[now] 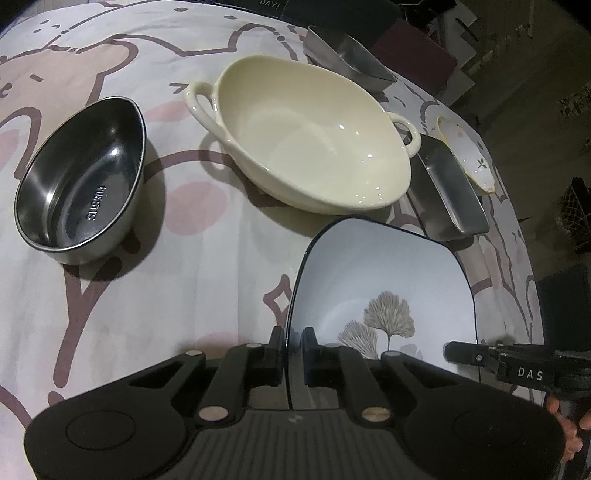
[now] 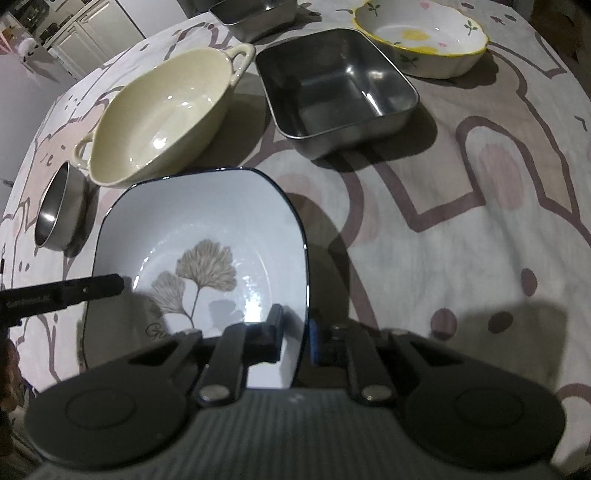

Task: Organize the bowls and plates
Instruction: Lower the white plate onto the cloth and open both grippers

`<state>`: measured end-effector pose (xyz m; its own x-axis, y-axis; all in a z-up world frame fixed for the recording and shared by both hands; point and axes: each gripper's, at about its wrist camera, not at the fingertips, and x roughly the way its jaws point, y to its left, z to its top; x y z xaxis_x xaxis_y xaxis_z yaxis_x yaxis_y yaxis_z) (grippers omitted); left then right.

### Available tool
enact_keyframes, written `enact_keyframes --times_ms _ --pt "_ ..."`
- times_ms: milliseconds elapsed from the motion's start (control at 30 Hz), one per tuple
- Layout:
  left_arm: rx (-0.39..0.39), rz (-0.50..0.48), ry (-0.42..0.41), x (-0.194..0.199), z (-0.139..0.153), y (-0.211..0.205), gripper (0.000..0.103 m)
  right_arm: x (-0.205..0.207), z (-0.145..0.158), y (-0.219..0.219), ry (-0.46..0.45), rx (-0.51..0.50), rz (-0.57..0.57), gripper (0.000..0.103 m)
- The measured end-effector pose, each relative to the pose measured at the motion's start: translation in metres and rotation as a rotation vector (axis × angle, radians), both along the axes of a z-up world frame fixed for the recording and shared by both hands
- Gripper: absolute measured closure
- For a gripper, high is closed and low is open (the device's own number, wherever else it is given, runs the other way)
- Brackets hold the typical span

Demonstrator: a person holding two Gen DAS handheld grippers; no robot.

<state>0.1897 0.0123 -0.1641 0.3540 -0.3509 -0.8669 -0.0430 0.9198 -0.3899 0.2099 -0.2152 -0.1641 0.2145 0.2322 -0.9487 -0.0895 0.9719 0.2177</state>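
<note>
A square white plate with a dark rim and a ginkgo-leaf print (image 1: 384, 280) (image 2: 207, 236) is held between both grippers over the patterned cloth. My left gripper (image 1: 293, 350) is shut on its left rim. My right gripper (image 2: 297, 332) is shut on its right rim. A cream two-handled bowl (image 1: 306, 136) (image 2: 159, 110) sits just beyond the plate. A round steel bowl (image 1: 81, 181) (image 2: 61, 206) sits to the left. A square steel pan (image 2: 336, 88) (image 1: 447, 192) sits to the right, beyond the plate.
A white floral dish with a yellow rim (image 2: 421, 37) (image 1: 465, 151) lies behind the square pan. Another steel pan (image 1: 347, 55) (image 2: 255, 14) stands at the back. The table edge curves away on the right in the left wrist view.
</note>
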Motion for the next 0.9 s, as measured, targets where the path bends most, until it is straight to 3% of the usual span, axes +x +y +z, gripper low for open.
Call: enact_keyframes --times_ms 900 --pt "0.027 -0.050 -0.006 -0.0041 -0.0005 -0.0079 0.093 -0.0036 -0.0012 0.0067 0.002 -0.024 0.025 0.084"
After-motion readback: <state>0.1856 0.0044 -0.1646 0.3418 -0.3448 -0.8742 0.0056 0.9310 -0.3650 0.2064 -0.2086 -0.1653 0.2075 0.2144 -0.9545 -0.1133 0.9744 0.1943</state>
